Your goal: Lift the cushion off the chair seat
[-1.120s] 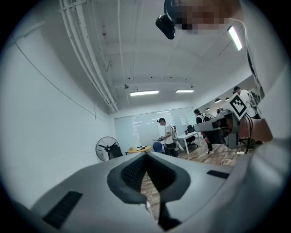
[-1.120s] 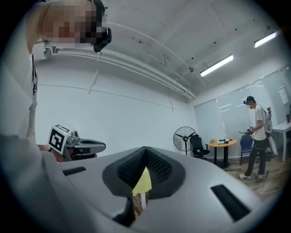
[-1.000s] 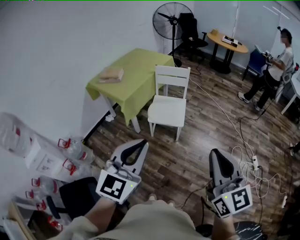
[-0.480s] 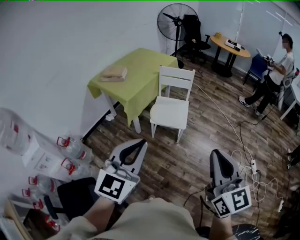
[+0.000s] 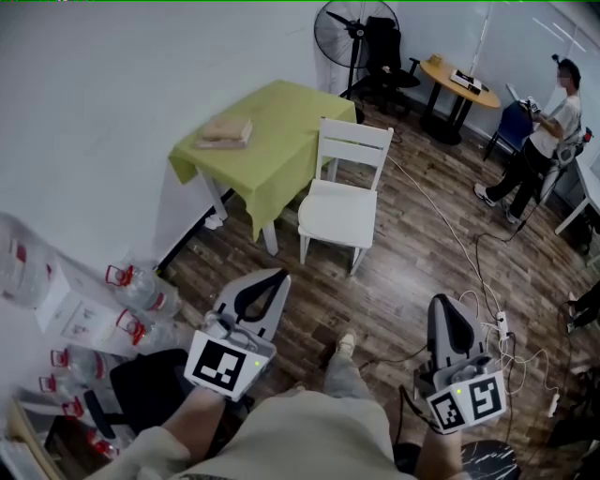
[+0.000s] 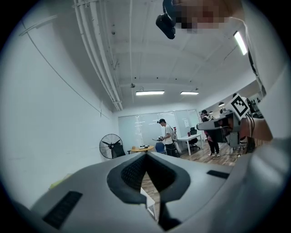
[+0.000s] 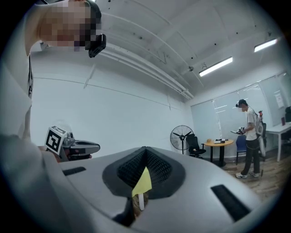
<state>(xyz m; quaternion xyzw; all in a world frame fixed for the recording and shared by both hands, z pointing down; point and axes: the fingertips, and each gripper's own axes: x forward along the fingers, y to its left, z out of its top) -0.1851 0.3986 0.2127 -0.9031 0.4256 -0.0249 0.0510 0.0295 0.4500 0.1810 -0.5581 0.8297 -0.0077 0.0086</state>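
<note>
A white chair (image 5: 349, 148) stands beside the green-covered table (image 5: 281, 122), and a white cushion (image 5: 336, 212) lies on its seat. In the head view both grippers are well short of the chair, over the wooden floor. My left gripper (image 5: 277, 276) is shut and empty and points toward the chair and table. My right gripper (image 5: 448, 302) is also shut and empty, off to the right. In the left gripper view a sliver of the white chair (image 6: 149, 203) shows under the closed jaws. In the right gripper view the green tablecloth (image 7: 142, 182) shows there.
A flat brown box (image 5: 225, 131) lies on the green table. Water bottles (image 5: 139, 289) stand along the left wall. Cables and a power strip (image 5: 498, 324) run over the floor at right. A fan (image 5: 354, 25), a round table (image 5: 458, 82) and a standing person (image 5: 542, 136) are at the back.
The person has stepped forward: a leg and shoe now show between the grippers. Both grippers stayed shut and moved slightly toward the chair.
</note>
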